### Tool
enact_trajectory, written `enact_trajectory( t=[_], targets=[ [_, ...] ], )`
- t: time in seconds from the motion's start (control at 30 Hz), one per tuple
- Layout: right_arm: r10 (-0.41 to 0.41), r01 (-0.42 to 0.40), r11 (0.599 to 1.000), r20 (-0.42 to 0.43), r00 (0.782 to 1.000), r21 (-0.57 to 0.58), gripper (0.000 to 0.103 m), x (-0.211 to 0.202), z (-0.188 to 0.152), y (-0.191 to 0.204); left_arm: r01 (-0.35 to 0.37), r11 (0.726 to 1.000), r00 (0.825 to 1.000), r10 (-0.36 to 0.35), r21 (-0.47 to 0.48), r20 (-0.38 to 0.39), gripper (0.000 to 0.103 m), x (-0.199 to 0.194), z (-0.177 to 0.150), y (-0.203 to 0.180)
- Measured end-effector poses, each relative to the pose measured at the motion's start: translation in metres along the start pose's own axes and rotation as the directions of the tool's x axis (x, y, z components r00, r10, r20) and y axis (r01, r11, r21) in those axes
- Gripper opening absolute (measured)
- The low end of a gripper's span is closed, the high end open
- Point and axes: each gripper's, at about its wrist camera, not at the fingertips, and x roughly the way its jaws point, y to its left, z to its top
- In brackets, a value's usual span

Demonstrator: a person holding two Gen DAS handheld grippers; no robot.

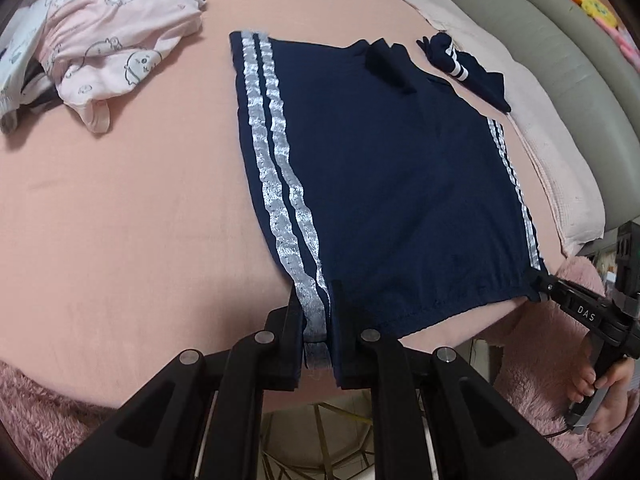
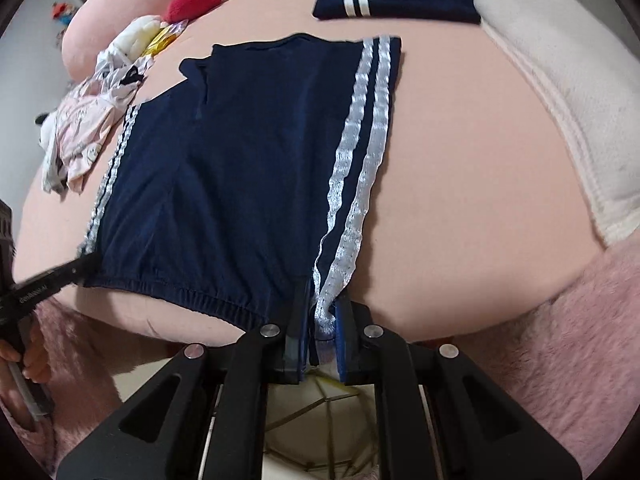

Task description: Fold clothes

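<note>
Navy shorts (image 1: 392, 184) with white side stripes lie flat on the pink bed sheet (image 1: 120, 220). Their elastic waistband (image 2: 192, 292) runs along the near edge. My left gripper (image 1: 316, 300) is shut on the waistband corner at the left stripe. My right gripper (image 2: 320, 294) is shut on the opposite waistband corner, on the right stripe (image 2: 360, 160). Each gripper also shows in the other's view: the right gripper (image 1: 538, 284) at the far corner, the left gripper (image 2: 86, 264) at the left edge. A hand (image 1: 600, 384) holds the right handle.
A smaller folded navy garment (image 2: 396, 0) with white bands lies beyond the shorts. A heap of pink and white clothes (image 1: 100, 40) sits at the far left. A pale blanket (image 2: 560, 100) borders the right side. Pink fluffy fabric (image 2: 580, 320) runs along the near edge.
</note>
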Motion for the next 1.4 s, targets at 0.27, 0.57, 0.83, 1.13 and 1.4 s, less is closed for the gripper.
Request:
enact_trajectory(
  t=[0.27, 0.57, 0.83, 1.13, 1.4],
  targets=[
    [0.007, -0.007, 1.0, -0.006, 1.0, 0.027, 0.023, -0.006, 0.004, 0.001, 0.049, 0.996, 0.999, -0.049, -0.074, -0.004, 0.043, -0.01, 0.001, 0.012],
    [0.011, 0.023, 0.989, 0.228, 0.974, -0.147, 0.037, -0.045, 0.075, 0.023, -0.121, 0.99, 0.98, 0.109, 0.065, 0.169, 0.042, -0.018, 0.091, 0.021],
    [0.078, 0.0, 0.917, 0.179, 0.981, -0.4, 0.037, 0.044, 0.188, 0.131, -0.113, 0.993, 0.977, 0.108, 0.018, 0.181, 0.038, 0.034, 0.157, 0.048],
    [0.047, -0.02, 0.885, 0.046, 0.998, -0.466, 0.036, 0.122, 0.22, 0.144, 0.028, 0.999, 0.989, -0.032, 0.029, 0.143, 0.015, 0.049, 0.168, 0.064],
    [0.175, -0.144, 0.905, 0.044, 0.984, -0.4, 0.006, 0.109, 0.241, 0.129, -0.026, 1.0, 0.971, 0.027, -0.004, 0.238, 0.004, 0.023, 0.173, 0.07]
  ],
)
